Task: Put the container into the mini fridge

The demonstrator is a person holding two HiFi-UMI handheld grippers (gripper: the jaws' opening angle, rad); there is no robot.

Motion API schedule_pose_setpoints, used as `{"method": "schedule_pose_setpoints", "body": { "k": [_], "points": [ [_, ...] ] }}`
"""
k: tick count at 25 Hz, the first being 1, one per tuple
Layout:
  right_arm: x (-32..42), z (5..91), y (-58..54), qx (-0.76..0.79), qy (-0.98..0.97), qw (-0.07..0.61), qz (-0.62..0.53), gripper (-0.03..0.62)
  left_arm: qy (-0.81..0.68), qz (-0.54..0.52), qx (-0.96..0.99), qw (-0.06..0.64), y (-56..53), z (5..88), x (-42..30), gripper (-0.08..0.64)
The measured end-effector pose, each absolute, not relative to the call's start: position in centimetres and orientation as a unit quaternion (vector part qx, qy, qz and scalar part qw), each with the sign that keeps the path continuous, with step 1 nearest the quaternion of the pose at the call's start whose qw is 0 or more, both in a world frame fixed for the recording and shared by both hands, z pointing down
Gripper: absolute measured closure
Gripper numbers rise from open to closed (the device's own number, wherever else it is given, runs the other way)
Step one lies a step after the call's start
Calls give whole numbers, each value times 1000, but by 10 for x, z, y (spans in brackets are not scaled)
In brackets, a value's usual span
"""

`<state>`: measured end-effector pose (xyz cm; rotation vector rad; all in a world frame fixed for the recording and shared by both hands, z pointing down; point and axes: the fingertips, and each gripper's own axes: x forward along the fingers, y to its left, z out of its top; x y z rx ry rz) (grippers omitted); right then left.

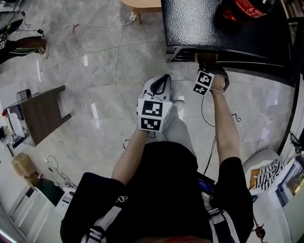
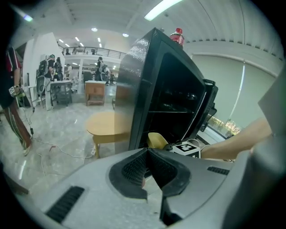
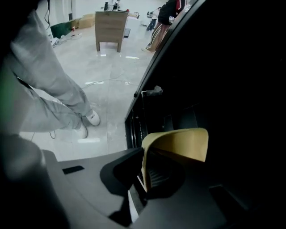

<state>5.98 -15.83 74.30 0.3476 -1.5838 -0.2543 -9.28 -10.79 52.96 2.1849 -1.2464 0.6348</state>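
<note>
The black mini fridge [image 1: 199, 21] stands ahead with its door [image 1: 266, 66] swung open to the right. My right gripper [image 1: 207, 61] reaches into its opening, shut on the rim of a yellow container [image 3: 178, 143]. In the right gripper view the jaws [image 3: 144, 172] pinch the container's near wall, with the dark fridge interior [image 3: 223, 67] behind it. The left gripper view shows the container [image 2: 156, 140] at the fridge's [image 2: 147, 89] lower opening. My left gripper [image 1: 161, 81] hangs to the left of the fridge front, shut [image 2: 149, 154] and empty.
A red-capped cola bottle [image 1: 247, 9] lies on top of the fridge. A round wooden table [image 2: 107, 125] stands behind the fridge's left side. A dark wooden stool [image 1: 45, 111] is at the far left, and cables [image 1: 104, 71] run over the marble floor.
</note>
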Motion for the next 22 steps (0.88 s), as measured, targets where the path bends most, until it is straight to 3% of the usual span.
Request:
{"method": "schedule_pose_setpoints", "body": {
  "k": [4, 6, 7, 10, 15, 22],
  "points": [
    [56, 738, -176, 180, -699, 680, -132, 559, -468, 239, 808, 268, -103, 529, -99, 555],
    [51, 727, -181, 217, -708, 663, -116, 459, -467, 237, 810, 264, -102, 527, -99, 555],
    [48, 719, -181, 238, -714, 650, -103, 459, -466, 235, 812, 263, -102, 525, -98, 555],
    [48, 691, -178, 326, -731, 598, -52, 460, -456, 230, 821, 256, -105, 515, -87, 555],
    [81, 628, -157, 512, -726, 452, 81, 559, -419, 215, 851, 232, -107, 490, -49, 555],
    [149, 545, -103, 658, -680, 278, 169, 575, -346, 188, 898, 197, -93, 456, 28, 555]
  ]
}}
